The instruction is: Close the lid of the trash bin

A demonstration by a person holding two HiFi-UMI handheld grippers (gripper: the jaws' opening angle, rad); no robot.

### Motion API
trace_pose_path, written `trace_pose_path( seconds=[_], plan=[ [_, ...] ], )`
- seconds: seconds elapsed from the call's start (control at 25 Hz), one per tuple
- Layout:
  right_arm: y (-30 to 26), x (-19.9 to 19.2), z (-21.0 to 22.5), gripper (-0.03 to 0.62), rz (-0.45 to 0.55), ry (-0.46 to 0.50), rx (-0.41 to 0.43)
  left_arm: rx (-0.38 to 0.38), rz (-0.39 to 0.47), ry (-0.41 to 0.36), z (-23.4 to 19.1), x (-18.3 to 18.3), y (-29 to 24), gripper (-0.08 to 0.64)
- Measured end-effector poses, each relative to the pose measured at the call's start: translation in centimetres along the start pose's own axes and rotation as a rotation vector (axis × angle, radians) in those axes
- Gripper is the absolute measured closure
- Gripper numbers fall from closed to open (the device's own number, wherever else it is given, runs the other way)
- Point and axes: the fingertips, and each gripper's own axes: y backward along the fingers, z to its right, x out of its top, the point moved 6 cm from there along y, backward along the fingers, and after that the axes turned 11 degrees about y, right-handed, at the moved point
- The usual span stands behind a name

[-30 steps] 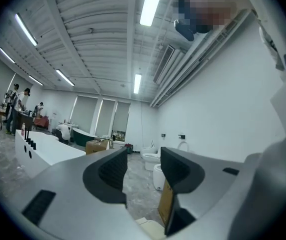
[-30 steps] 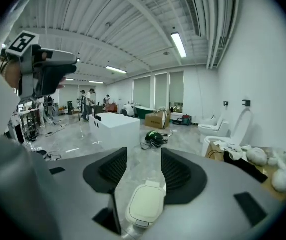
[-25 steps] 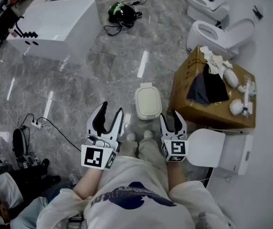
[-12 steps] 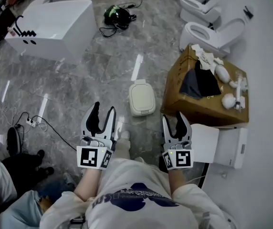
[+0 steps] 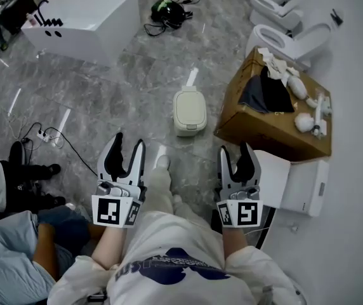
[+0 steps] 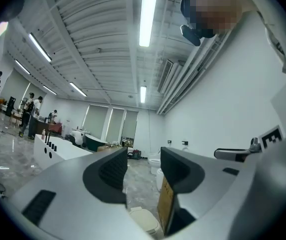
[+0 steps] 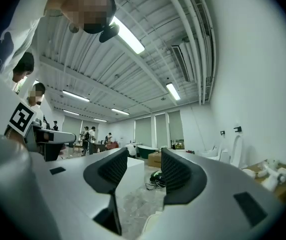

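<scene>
- The trash bin [image 5: 190,111] sat on the glossy, grey-veined stone floor [image 5: 124,88]. It was a small cream plastic tub with rounded corners.
- Its lid [image 5: 190,105] lay flat on top, smooth and slightly domed, with a small tab at the far edge.
- The left gripper [image 5: 129,140] hung on the near side of the bin and to its left, well apart from it. Its two curved grey fingers stood spread with only air between them.
- From the left gripper view, the ribbed black pads [image 6: 114,170] framed bare floor, and the bin peeked in low down.
- The right gripper [image 5: 235,149] hung near-side and right of the bin. Its jaws were also parted and held nothing.
- Its own view showed the same ridged pads [image 7: 175,170] with empty space between.
- Each gripper carried a cube printed with black-and-white squares [image 5: 115,211].
- Just right of the bin stood a brown cardboard box [image 5: 267,129], with dark cloth and white parts piled on top.
- Beyond the bin and to the left was a blocky white glossy tub [image 5: 86,21]; to the right stood rounded white ceramic toilets [image 5: 283,37].
</scene>
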Motion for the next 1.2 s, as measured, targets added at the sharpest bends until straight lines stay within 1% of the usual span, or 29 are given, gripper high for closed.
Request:
trace_pose_path(
  seconds=[0.24,0.52,0.68,0.84,1.04,1.2],
  plan=[
    [5.4,2.0,-1.0,0.378,0.023,-0.031,-0.006,0.014,-0.003,-0.012,2.5,1.0,5.7,0.37],
    [9.1,3.3,-1.5,0.379,0.026,-0.048,-0.059,-0.008,-0.01,-0.025,3.6,2.4,8.7,0.37],
    [10.1,4.1,-1.8,0.379,0.021,-0.048,-0.103,-0.026,-0.02,-0.013,3.3,3.3,9.4,0.37],
    [10.5,4.2,-1.6,0.393,0.011,-0.015,-0.129,-0.056,0.012,-0.018,3.5,4.1,9.5,0.37],
    [10.7,5.0,-1.7,0.411,0.027,0.027,-0.165,-0.085,0.031,0.005,3.7,4.3,9.1,0.37],
    [10.5,5.3,-1.8,0.426,0.029,0.054,-0.169,-0.096,0.051,0.007,3.9,4.6,8.9,0.37]
  ],
)
